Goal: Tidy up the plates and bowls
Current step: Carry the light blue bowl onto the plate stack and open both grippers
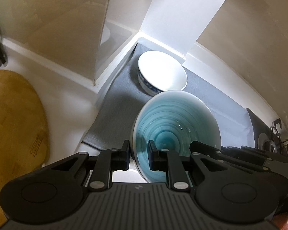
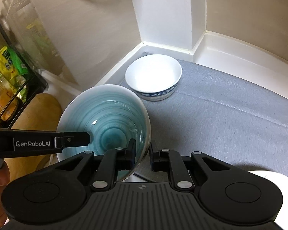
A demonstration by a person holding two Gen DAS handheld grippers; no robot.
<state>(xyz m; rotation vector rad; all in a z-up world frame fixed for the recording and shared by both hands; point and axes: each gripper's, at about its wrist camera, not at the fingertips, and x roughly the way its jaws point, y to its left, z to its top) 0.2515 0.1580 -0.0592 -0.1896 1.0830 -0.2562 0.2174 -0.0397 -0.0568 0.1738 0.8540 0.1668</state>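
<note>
Tongs on both sides grip the teal bowl (image 2: 105, 118): my left tongs (image 1: 138, 154) and right tongs (image 2: 142, 153) each pinch its rim. It hangs tilted over the grey mat (image 2: 220, 115), near the white bowl (image 2: 153, 76) standing in the worktop corner.

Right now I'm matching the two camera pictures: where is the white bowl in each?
Left wrist view: the white bowl sits upper centre on the grey mat, behind the teal bowl.
Right wrist view: the white bowl sits centre, right of and behind the teal bowl.
Shared landmark: the white wall corner behind it.
</note>
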